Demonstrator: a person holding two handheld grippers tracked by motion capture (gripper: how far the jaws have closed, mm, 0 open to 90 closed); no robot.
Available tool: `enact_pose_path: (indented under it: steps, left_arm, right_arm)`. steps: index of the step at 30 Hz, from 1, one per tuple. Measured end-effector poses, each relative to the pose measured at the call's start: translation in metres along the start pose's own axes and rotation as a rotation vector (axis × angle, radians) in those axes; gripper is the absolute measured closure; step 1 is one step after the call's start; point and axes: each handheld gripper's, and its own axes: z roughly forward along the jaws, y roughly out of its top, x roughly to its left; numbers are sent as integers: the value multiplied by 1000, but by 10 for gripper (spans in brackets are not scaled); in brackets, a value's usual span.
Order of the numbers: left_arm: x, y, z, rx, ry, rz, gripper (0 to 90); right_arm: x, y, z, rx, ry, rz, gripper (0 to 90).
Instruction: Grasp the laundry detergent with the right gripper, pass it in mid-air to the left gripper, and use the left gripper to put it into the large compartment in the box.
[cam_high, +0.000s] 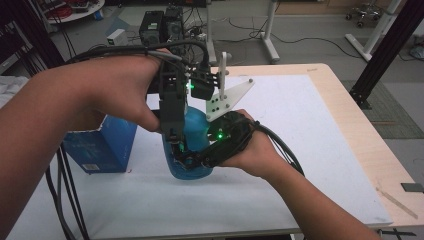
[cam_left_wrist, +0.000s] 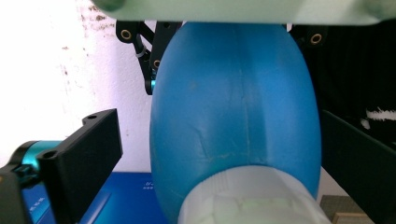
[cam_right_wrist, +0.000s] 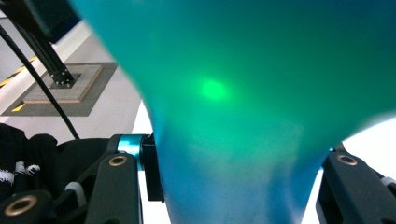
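Note:
My right gripper comes in from the right and is shut on the lower body of a blue plastic bottle held over the white mat. In the right gripper view the bottle is close up, and the right gripper has a pad pressed against each of its sides. My left gripper points down over the bottle from the left. Seen from the left gripper, the bottle and its white cap lie between the open jaws of the left gripper, with a gap on both sides.
A blue cardboard box stands on the white mat just left of the bottle. The mat covers a wooden table, with a thin stick near its right front corner. Black cables hang at the left edge.

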Motion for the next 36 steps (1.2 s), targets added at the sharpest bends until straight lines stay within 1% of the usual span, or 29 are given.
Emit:
enact_pose_path:
  steps: [4, 7, 11, 13, 16, 18, 22, 26, 27, 29, 32, 33, 34, 36]
  left_arm:
    - [-1, 1, -1, -2, 21, 7, 88]
    - [-1, 2, -1, -6, 21, 3, 102]
    - [-1, 3, -1, 5, 24, 5, 123]
    - [-2, 4, 0, 6, 30, 7, 153]
    - [-2, 6, 0, 8, 27, 6, 158]
    - [-2, 6, 0, 11, 26, 4, 178]
    - [-3, 8, 0, 14, 26, 3, 181]
    - [-2, 8, -1, 16, 34, 6, 196]
    - [-3, 8, 0, 15, 36, 0, 196]
    - [-3, 8, 0, 17, 38, 0, 201]
    - [-3, 9, 0, 22, 47, 1, 221]
    - [-3, 8, 0, 23, 47, 0, 225]
    - [-3, 9, 0, 24, 46, 2, 248]
    - [-3, 8, 0, 21, 46, 1, 253]
  right_arm:
    - [0, 0, 0, -3, 0, 1, 461]
    - [0, 0, -1, -5, -2, 2, 461]
    - [-1, 0, -2, -8, -5, 9, 461]
    - [-1, 0, -2, -7, -6, 8, 461]
    - [-1, 0, -1, -14, -4, 1, 461]
    - [-1, 0, -1, -14, -4, 4, 461]
    - [-2, -1, -2, -13, -5, 7, 461]
    - [-3, -1, -3, -15, -5, 9, 462]
    - [-3, -1, -3, -15, -4, 8, 461]
    - [-3, -1, -3, -15, -5, 9, 462]
    - [-3, -1, -3, -13, -7, 7, 461]
    - [-4, -1, -3, -13, -7, 9, 462]
    - [-4, -2, -3, -13, -7, 11, 462]
    - [-4, -2, -3, -14, -10, 12, 462]
